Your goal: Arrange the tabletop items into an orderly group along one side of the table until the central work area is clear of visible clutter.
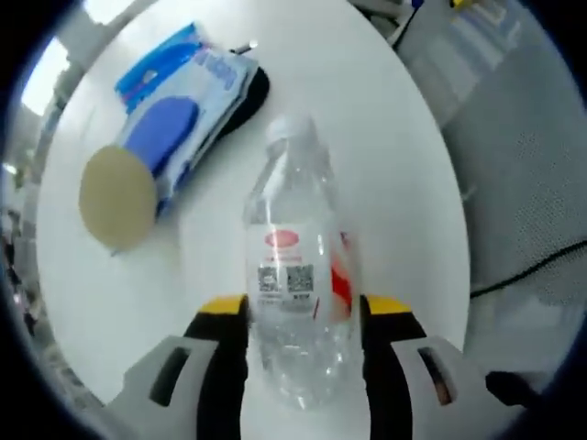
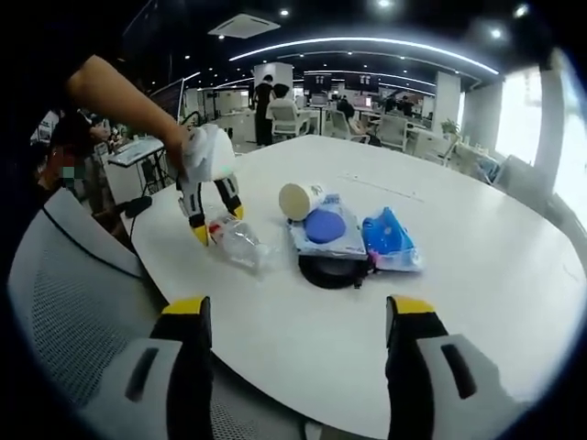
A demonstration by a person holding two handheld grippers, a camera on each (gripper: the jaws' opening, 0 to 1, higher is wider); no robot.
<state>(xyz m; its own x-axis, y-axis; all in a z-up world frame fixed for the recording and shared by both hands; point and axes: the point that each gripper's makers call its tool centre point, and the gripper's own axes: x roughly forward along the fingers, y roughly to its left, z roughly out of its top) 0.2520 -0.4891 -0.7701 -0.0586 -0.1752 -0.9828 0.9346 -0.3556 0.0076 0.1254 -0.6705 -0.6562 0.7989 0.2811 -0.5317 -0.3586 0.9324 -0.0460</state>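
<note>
There is one clear water bottle [image 2: 240,243], one paper cup [image 2: 301,199], two blue packs [image 2: 323,229] [image 2: 390,240], one flat black round thing [image 2: 332,271], and one white round table [image 2: 477,275].

left gripper [image 1: 303,316]: yellow-tipped black jaws rise from the bottom of the left gripper view, closed against both sides of a clear plastic bottle [image 1: 298,293].
left gripper, from the right gripper view [image 2: 215,225]: points down toward the table [image 2: 514,275], with the jaws meeting the bottle [image 2: 240,243] at its near end.
person's arm [image 2: 119,96]: bare, reaching in from the upper left of the right gripper view, the hand [image 2: 188,147] on the white body of the left gripper.
right gripper [image 2: 298,316]: held level near the table's edge, the jaws spread wide apart with nothing between them.
</note>
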